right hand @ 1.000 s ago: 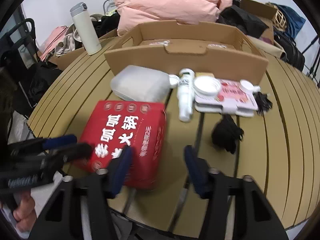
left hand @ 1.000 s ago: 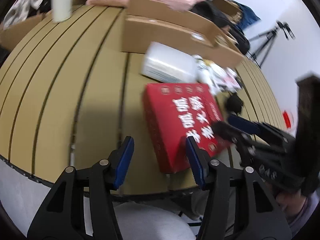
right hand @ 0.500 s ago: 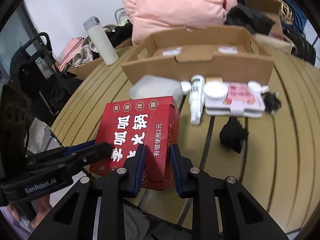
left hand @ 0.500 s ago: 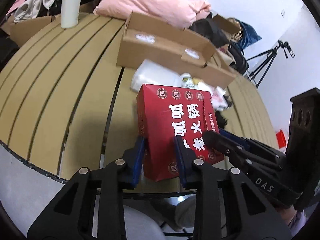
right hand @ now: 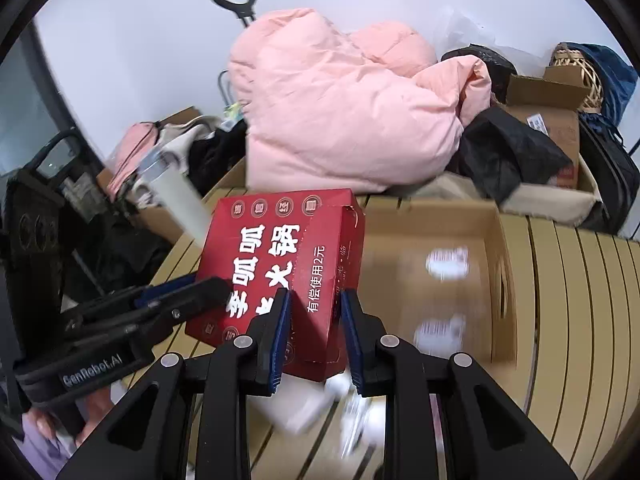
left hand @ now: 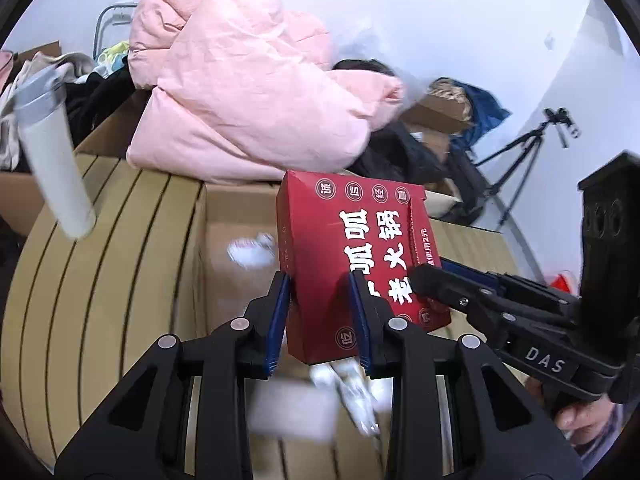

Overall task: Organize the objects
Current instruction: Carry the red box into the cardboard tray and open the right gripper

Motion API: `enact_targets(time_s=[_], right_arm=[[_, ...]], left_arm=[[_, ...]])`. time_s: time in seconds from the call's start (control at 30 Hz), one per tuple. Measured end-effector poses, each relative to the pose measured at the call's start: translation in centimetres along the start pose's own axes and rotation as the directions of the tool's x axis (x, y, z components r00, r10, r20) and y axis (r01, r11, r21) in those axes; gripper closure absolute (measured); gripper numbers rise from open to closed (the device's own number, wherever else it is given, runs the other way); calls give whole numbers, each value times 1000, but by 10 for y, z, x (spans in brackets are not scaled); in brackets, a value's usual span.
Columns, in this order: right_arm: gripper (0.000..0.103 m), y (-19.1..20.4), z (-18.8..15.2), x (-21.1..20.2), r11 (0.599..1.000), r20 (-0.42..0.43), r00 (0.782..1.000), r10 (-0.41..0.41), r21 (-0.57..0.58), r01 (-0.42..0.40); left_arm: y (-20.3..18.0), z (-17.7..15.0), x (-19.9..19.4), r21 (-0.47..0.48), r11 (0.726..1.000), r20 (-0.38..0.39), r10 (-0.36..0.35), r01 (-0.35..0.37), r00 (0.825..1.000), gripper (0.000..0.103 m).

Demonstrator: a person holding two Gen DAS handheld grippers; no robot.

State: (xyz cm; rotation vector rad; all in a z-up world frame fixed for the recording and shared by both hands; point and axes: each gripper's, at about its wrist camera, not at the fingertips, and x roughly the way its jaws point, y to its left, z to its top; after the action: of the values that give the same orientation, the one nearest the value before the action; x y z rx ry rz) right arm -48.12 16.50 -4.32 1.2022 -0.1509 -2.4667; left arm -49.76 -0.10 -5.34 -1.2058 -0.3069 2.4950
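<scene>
A red carton with white characters [left hand: 340, 256] [right hand: 280, 264] hangs in the air above the slatted table, tilted up at its far end. My left gripper [left hand: 320, 308] is shut on its near left corner. My right gripper [right hand: 314, 320] is shut on its near right corner. Each gripper shows in the other's view: the right one [left hand: 448, 280] at the carton's right edge, the left one [right hand: 192, 292] at its left edge. Behind and beneath the carton lies an open cardboard box [left hand: 236, 232] [right hand: 432, 264] with white labels inside.
A pink quilt [left hand: 248, 92] [right hand: 344, 104] is heaped behind the box. A white flask [left hand: 56, 160] [right hand: 176, 196] stands at the left. Blurred white items [left hand: 340, 384] [right hand: 352, 400] lie on the table [left hand: 100, 280] under the carton. Bags, boxes and a tripod [left hand: 524, 152] crowd the right.
Both grippers closed on the carton's near corners as it lay flat on the table, then lifted it together up and toward the cardboard box.
</scene>
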Motion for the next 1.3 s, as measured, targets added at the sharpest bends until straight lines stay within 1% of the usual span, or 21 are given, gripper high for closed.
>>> enact_targets(time_s=[0.07,0.13,0.17,0.23,0.27,0.33,0.4,0.43,0.53,0.6,0.63,0.67,0.7,0.73,0.77,0.8,0.83,0.93,1.07,1.17,1.3], right_arm=[[75,-6,19,30,1000,-32,999,-16,5,16],[75,-14,29,63,999,-77,996,-44,2,45],[75,-16,31,80,998,-98,993,-59,8,60],[75,-16,35,109,995,-133,986,-98,-10,98],[75,-16,35,123,994,-150,982,-111,-13,111],[75,-17,39,148,992,-183,975,-122,-9,123],[75,-21,40,163,995,-200,975,-98,17,103],[75,-24,40,171,996,-212,975,-66,45,77],[70,-37,40,183,989,-253,967,21,150,17],[68,-40,40,182,985,-264,963,61,171,-15],[65,-40,40,175,984,-246,965,95,171,-53],[58,-40,41,167,983,-223,969,108,167,-72],[52,-40,42,150,986,-187,977,101,151,-73],[34,-39,43,138,989,-169,982,85,136,-62],[19,-39,45,122,992,-149,986,75,117,-57],[17,-39,47,108,993,-134,988,72,98,-59],[17,-38,47,87,996,-118,991,66,72,-58],[17,-41,46,35,1000,-114,993,25,-9,-26],[17,-57,33,-37,999,-111,994,-11,-51,6],[17,-67,15,-93,998,-95,994,-50,-54,45],[17,-66,-13,-170,996,-27,998,-52,-80,50]], left_arm=[[11,11,26,-16,1000,-36,23,-23,999,77],[25,20,54,-31,998,-80,50,-52,996,77],[33,23,73,-36,996,-115,72,-77,991,77],[42,25,95,-29,992,-151,115,-120,982,77],[48,26,108,-24,989,-165,143,-149,976,78],[56,27,119,-30,983,-171,173,-181,970,79],[68,28,125,-57,977,-167,194,-206,967,78],[71,28,124,-69,976,-161,194,-207,968,74],[77,29,110,-84,981,-120,165,-176,979,62],[71,30,87,-79,990,-52,116,-120,992,50],[67,30,76,-71,993,-26,90,-91,996,47],[62,31,64,-57,996,-2,62,-62,998,43],[56,31,50,-35,998,17,43,-43,999,41],[51,31,38,-12,999,31,32,-31,999,39],[45,31,24,20,999,46,30,-31,998,34],[38,30,10,49,998,59,41,-44,997,28],[35,28,-3,71,996,70,46,-51,996,26],[28,15,-57,135,986,99,81,-94,992,17],[27,-8,-128,149,973,138,158,-178,978,0],[25,-32,-180,142,954,158,241,-263,958,0],[14,-63,-240,120,943,215,280,-309,936,0]])
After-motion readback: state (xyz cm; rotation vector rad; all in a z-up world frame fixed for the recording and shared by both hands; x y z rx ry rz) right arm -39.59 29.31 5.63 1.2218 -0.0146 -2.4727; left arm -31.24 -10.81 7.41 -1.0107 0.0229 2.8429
